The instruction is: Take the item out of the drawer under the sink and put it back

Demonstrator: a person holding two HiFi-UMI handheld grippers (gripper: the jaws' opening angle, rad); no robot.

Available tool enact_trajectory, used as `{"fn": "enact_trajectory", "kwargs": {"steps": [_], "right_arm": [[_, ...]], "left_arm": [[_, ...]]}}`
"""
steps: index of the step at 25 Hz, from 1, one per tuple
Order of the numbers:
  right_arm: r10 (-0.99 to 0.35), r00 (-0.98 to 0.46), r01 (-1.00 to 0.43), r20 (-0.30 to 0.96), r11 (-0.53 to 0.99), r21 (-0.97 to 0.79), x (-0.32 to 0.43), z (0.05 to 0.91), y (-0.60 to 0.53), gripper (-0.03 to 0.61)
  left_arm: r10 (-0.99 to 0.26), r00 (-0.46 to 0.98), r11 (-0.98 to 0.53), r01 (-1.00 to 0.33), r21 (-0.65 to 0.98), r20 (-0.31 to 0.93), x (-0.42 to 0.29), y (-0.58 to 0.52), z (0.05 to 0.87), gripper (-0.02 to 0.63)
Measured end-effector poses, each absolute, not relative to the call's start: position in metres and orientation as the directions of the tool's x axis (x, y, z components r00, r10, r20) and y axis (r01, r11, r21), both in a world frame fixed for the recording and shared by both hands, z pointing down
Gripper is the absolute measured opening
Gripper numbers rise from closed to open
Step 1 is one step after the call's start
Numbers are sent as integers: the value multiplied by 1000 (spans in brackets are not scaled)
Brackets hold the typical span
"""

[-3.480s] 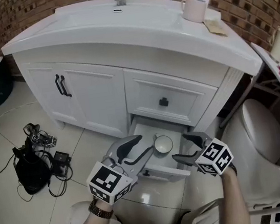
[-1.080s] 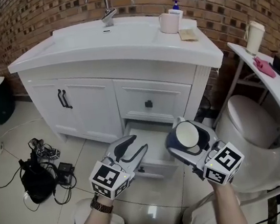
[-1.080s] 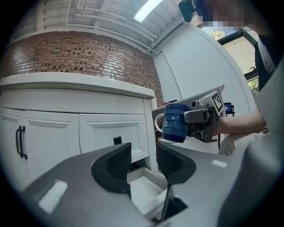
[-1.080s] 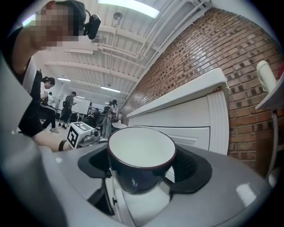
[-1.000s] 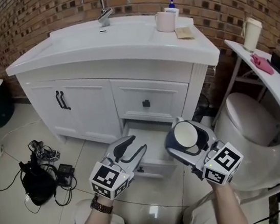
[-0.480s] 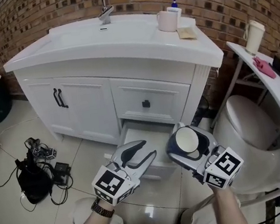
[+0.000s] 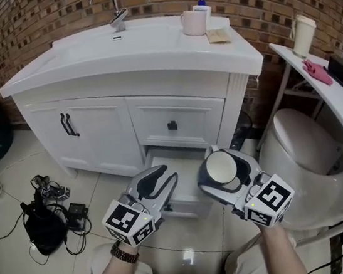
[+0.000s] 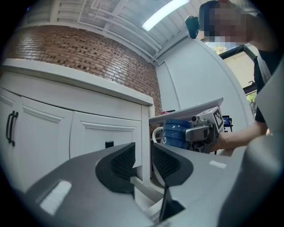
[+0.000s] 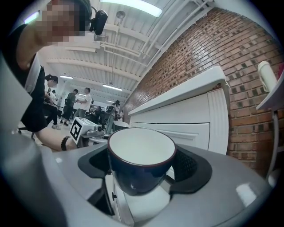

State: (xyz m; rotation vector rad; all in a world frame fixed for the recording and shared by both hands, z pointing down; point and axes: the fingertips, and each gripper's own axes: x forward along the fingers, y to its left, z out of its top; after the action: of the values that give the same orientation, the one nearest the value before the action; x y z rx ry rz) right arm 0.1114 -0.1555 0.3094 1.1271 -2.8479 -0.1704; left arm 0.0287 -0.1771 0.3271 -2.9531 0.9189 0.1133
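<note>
A dark blue cup point(image 7: 222, 169) with a white inside is held upright above the floor, my right gripper point(image 7: 222, 171) shut on its sides. In the right gripper view the cup point(image 9: 140, 162) fills the gap between the pads. Just left of and below the cup, the low white drawer point(image 7: 186, 208) under the sink stands pulled out. My left gripper point(image 7: 163, 183) hovers over the drawer's left part; its jaws are closing with nothing between them. A narrow gap still shows in the left gripper view point(image 8: 143, 158), where the cup point(image 8: 175, 133) also appears off to the right.
The white vanity point(image 7: 131, 75) has an upper drawer with a black knob point(image 7: 172, 125) and doors with black handles point(image 7: 65, 124). A toilet point(image 7: 299, 147) stands at the right, a black bag with cables point(image 7: 44, 221) at the left. A mug point(image 7: 193, 22) sits on the counter.
The cup lay in the open drawer earlier; my right gripper then held it lifted and has kept it there. My left gripper's jaws have narrowed over the last second.
</note>
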Motion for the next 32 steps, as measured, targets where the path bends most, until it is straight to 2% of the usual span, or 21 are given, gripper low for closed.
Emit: {"fn": "enact_trajectory", "kwargs": {"steps": [1,4,21,32], "right_arm": [[-686,-727,-678,30,724,131,112,310,-156,405],[-687,-726,-678,36,723,133,113,311,-157,405],[-686,-726,-677,51,726,126,108,316,-164,405],[-671,-728,-667,141,741,81,91,343,-202,405]], "left_arm": [[-567,820,-821,-570,-21,-77,28,-178,327,155],[-563,824,-824,-565,-28,-64,27,-177,331,166],[-567,823,-822,-568,-41,-40,23,-177,334,167],[-600,798,-799,-602,-12,-62,7,-185,329,167]]}}
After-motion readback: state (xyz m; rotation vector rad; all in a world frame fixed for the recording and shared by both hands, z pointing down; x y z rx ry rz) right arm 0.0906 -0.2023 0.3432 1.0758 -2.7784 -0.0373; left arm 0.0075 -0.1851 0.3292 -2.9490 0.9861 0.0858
